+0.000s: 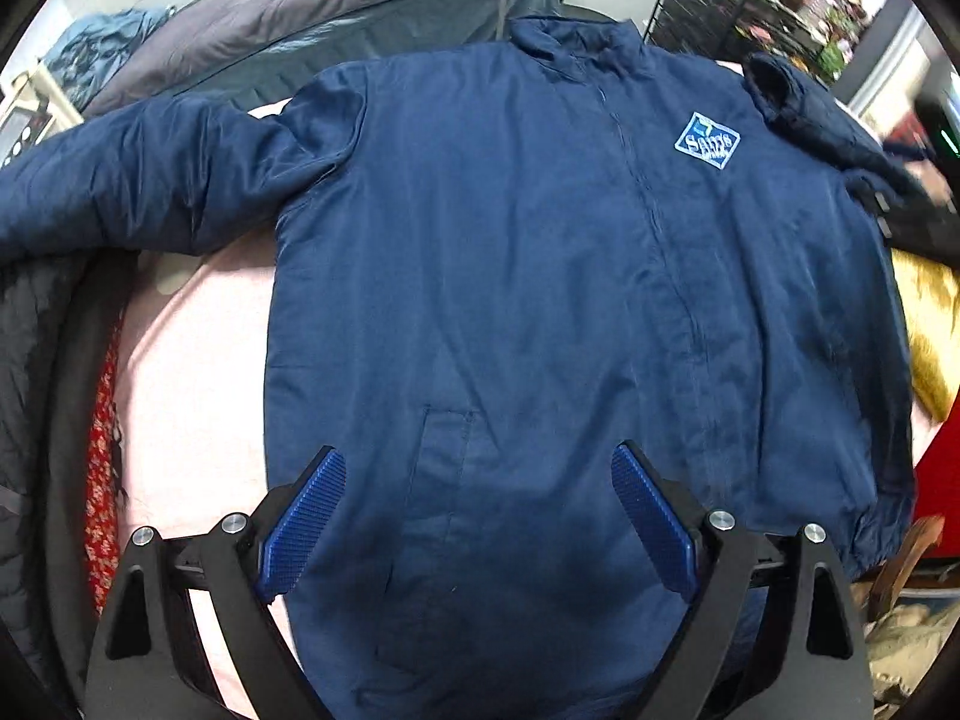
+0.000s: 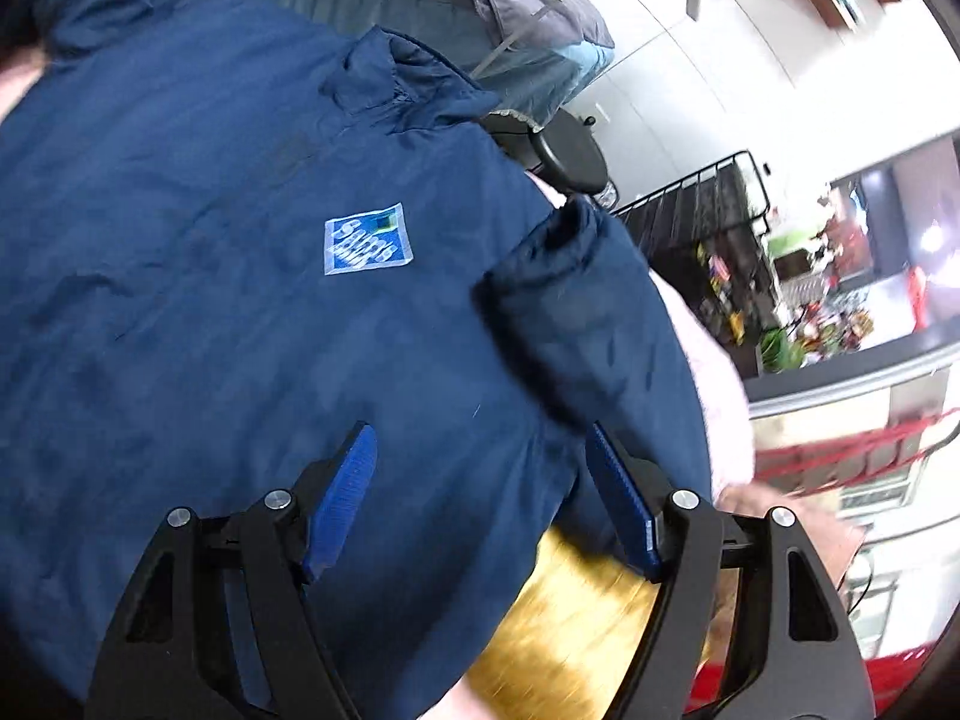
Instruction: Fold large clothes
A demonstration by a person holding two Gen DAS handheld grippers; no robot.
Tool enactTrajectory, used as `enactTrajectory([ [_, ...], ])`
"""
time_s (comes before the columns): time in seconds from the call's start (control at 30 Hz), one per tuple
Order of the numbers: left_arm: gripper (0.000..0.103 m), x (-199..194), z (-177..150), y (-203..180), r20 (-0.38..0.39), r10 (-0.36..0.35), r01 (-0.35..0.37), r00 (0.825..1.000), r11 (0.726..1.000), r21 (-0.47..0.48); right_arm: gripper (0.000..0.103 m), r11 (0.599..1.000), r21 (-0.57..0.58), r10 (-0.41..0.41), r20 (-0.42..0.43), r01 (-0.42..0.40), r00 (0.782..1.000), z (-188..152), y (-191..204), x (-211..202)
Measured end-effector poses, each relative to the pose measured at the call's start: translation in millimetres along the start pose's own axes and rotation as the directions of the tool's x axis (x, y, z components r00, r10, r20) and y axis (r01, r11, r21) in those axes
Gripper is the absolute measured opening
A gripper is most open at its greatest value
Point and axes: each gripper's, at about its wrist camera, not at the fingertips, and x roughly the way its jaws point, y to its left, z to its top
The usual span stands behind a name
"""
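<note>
We see the navy jacket (image 1: 540,276) lying front-up and spread flat across the pink bed cover (image 1: 198,360), its long axis running from the hem, close under our left gripper (image 1: 480,516), up to the collar (image 1: 570,42) at the far end. In the left wrist view one sleeve (image 1: 144,186) stretches straight out to the left, well clear of the body. The other sleeve (image 2: 576,324) is already doubled inward near the far shoulder, with its cuff resting on the chest just beside the logo patch (image 2: 367,239).

Our left gripper hangs over the hem with its jaws standing wide apart and nothing between the pads; the cloth lies below them, not pinched. Our right gripper (image 2: 480,498) hovers over the jacket's side by the folded sleeve, jaws likewise spread and empty, the view a little blurred.

The relation we judge the next move turns on: the outstretched sleeve lies to the left of the left jaws, across the garment's long axis, so the left hand is much the nearer one to bring it over the body. A yellow cloth (image 2: 570,618) sits beside the jacket's edge.
</note>
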Motion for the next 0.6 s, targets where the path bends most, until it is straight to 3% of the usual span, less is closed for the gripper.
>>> enactTrajectory([
  [0.1,0.088,3,-5,8,-0.025,0.041,-0.042,0.999,0.999,-0.007,0.072,0.999,-0.004,-0.042,-0.041,0.041,0.998,16,-11,34],
  [0.23,0.088,7,-10,31,-0.058,0.044,-0.049,0.997,0.994,-0.097,0.072,0.997,0.001,-0.08,-0.097,0.081,0.992,24,-21,75],
  [0.43,0.088,15,-12,51,-0.096,0.039,-0.056,0.995,0.981,-0.183,0.071,0.994,0.095,-0.038,-0.154,0.053,0.987,35,-46,120],
  [0.5,0.088,18,-10,50,-0.103,0.044,-0.062,0.994,0.982,-0.177,0.057,0.991,0.131,-0.013,-0.148,0.033,0.989,38,-51,122],
  [0.57,0.088,20,-7,47,-0.104,0.045,-0.062,0.994,0.984,-0.166,0.034,0.985,0.17,-0.004,-0.132,0.027,0.991,41,-57,119],
  [0.6,0.088,21,-5,45,-0.104,0.043,-0.059,0.994,0.986,-0.159,0.031,0.98,0.195,-0.005,-0.121,0.029,0.993,43,-61,115],
])
